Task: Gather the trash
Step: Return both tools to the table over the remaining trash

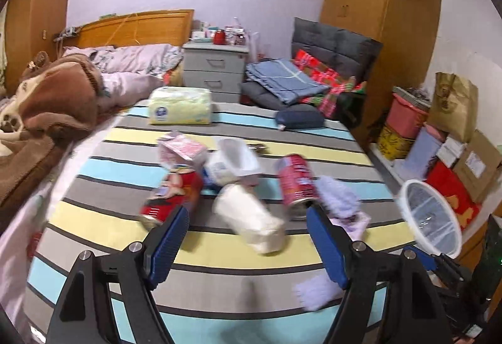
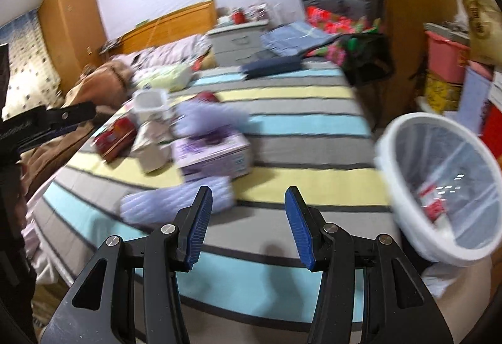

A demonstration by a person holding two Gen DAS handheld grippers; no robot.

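Note:
Trash lies in a heap on the striped bed (image 1: 219, 256): a cream paper cup (image 1: 251, 221) on its side, two red cans (image 1: 172, 196) (image 1: 296, 182), a white plastic tub (image 1: 233, 160), a pink carton (image 1: 182, 149), lilac crumpled tissues (image 1: 337, 195) and a purple box (image 2: 213, 152). My left gripper (image 1: 248, 215) is open and empty, just above the cream cup. My right gripper (image 2: 249, 196) is open and empty over the bed's front, near a lilac tissue wad (image 2: 175, 203). A white lined bin (image 2: 439, 187) stands at the right, with red scraps inside; it also shows in the left wrist view (image 1: 431, 215).
A tissue pack (image 1: 180, 105) and a navy pouch (image 1: 299, 119) lie farther back on the bed. A brown blanket (image 1: 47, 112) is heaped at the left. A grey nightstand (image 1: 215, 68), a folded chair with cloths (image 1: 313, 77) and stacked boxes (image 1: 439, 149) stand behind and right.

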